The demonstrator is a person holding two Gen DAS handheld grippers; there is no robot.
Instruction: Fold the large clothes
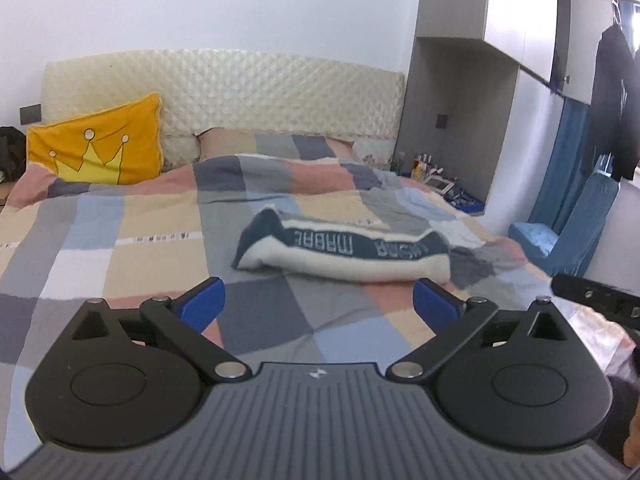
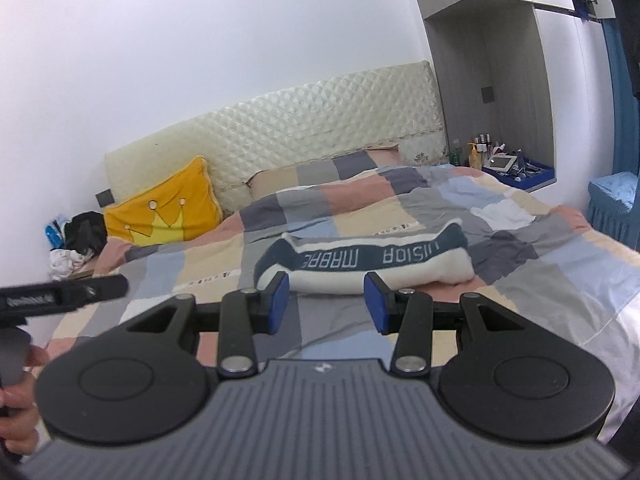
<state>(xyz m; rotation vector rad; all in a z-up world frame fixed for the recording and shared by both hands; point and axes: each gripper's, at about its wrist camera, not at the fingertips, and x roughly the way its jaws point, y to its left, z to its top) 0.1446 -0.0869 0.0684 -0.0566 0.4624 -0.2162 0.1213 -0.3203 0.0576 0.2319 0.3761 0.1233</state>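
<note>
A folded white and dark teal knit garment (image 1: 344,256) (image 2: 372,264) with lettering lies as a long bundle on the patchwork bedspread (image 1: 120,248) (image 2: 540,264). My left gripper (image 1: 318,286) hangs just short of it, open wide, with nothing between its blue pads (image 1: 200,304). In the right wrist view my right gripper (image 2: 327,284) is also in front of the bundle. Its blue pads (image 2: 278,300) stand partly apart with only the bedspread showing between them. Neither gripper touches the garment. A person's hand (image 2: 16,408) shows at the lower left edge.
A yellow crown cushion (image 1: 100,144) (image 2: 164,208) leans on the quilted headboard (image 1: 280,92). A niche with bottles (image 2: 488,152) is beside the bed on the right. A blue-covered chair (image 1: 568,232) and hanging dark clothes (image 1: 612,100) stand further right. A heap of clothing (image 2: 80,236) lies left.
</note>
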